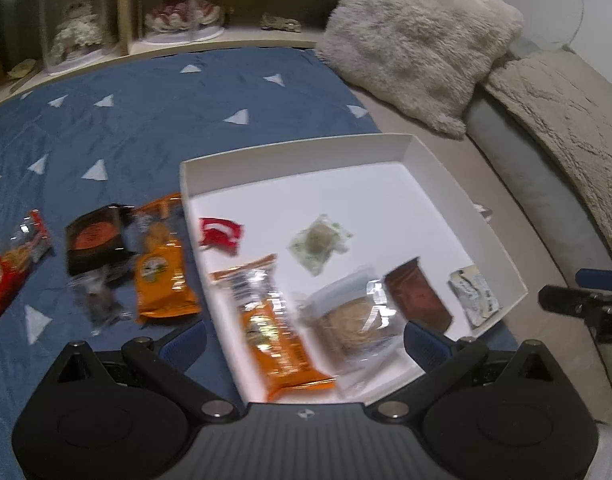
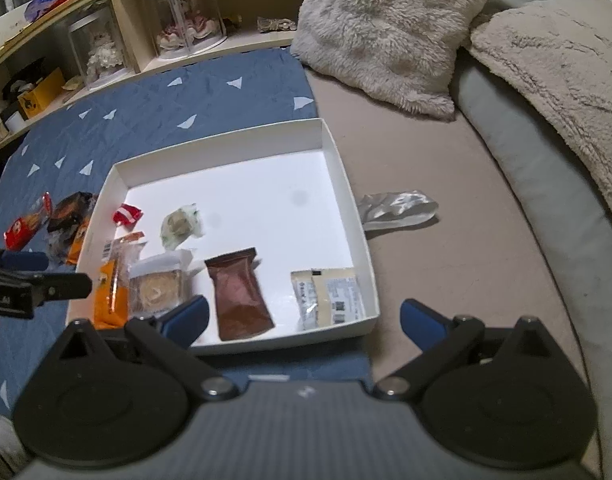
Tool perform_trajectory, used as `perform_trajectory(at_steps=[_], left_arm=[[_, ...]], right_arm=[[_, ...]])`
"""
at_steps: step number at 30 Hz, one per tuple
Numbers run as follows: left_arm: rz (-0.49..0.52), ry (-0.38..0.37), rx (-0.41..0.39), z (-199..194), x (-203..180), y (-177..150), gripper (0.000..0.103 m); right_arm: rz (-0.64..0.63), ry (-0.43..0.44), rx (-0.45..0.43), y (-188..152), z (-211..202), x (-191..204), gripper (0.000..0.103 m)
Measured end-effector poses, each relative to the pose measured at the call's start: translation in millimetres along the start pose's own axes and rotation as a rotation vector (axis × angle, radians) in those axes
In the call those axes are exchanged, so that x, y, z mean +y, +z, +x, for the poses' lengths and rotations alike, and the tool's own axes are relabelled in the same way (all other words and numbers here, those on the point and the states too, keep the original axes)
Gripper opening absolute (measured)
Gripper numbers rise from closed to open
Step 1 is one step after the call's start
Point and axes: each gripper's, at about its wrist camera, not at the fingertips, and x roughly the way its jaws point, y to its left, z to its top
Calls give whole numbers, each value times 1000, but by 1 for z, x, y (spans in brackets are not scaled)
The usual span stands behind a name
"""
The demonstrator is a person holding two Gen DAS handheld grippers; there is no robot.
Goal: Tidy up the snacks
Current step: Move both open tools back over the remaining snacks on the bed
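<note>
- Hovering over the white tray [image 2: 348, 184], your left gripper [image 1: 304, 346] has its jaws spread wide with nothing clamped; an orange packet [image 1: 278, 340] and a clear-wrapped round pastry [image 1: 352, 324] lie in the tray beneath.
- Your right gripper [image 2: 304, 320] is likewise spread apart and empty, above the tray's near edge by the brown pouch [image 2: 238, 294].
- Four snacks lie outside on the blue quilt [image 1: 154, 120]: a red pack [image 1: 14, 264], a dark box [image 1: 96, 240], another orange packet [image 1: 162, 272], a clear wrapper [image 1: 100, 300].
</note>
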Motion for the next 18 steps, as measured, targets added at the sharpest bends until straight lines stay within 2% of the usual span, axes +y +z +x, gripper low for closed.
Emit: perform_trajectory(at_steps=[6,18], left_arm=[[-34,45,-22,-18,43,2,103],[-118,105,-63,-49,122,1,103]], right_arm=[[3,3,-14,14,4,18,102],[-52,53,-38,44,17,86,102]])
